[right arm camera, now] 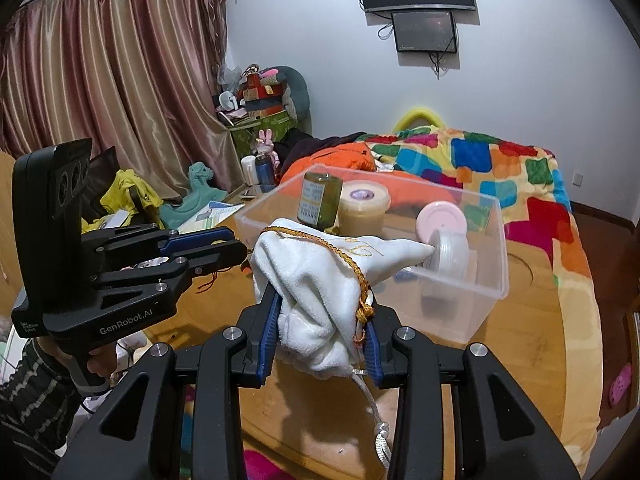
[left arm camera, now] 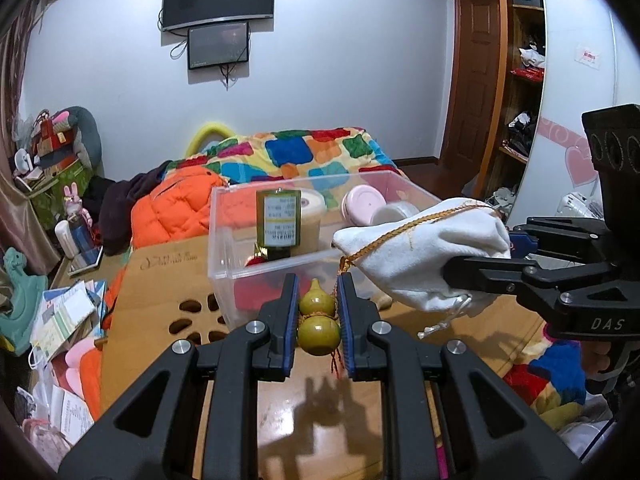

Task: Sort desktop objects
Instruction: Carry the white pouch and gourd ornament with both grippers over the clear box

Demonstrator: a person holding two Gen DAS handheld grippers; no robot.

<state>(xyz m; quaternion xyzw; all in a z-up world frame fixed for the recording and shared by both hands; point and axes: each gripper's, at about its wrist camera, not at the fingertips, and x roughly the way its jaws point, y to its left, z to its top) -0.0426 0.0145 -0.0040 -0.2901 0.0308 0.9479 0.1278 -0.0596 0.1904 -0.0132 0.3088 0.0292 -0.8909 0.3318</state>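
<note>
My left gripper [left arm camera: 318, 312] is shut on a small yellow-green gourd charm [left arm camera: 317, 326] with red tassel threads hanging under it. A gold cord [left arm camera: 376, 246] runs from the gourd up across a white cloth pouch [left arm camera: 424, 256]. At the right of the left wrist view, my right gripper [left arm camera: 482, 254] is shut on that pouch. In the right wrist view the pouch [right arm camera: 316, 300] fills the right gripper [right arm camera: 322, 308], and the left gripper [right arm camera: 240, 250] reaches in from the left. There the pouch hides the gourd. Both are held above the wooden table [left arm camera: 280, 400], in front of a clear plastic box [right arm camera: 460, 304].
The clear box [left arm camera: 224, 240] holds a green labelled bottle [left arm camera: 279, 224], a beige tub [left arm camera: 310, 216] and a pink round container [right arm camera: 440, 220]. Behind it lie an orange jacket [left arm camera: 176, 208] and a colourful blanket [right arm camera: 500, 168]. Papers [left arm camera: 64, 316] pile up at the left.
</note>
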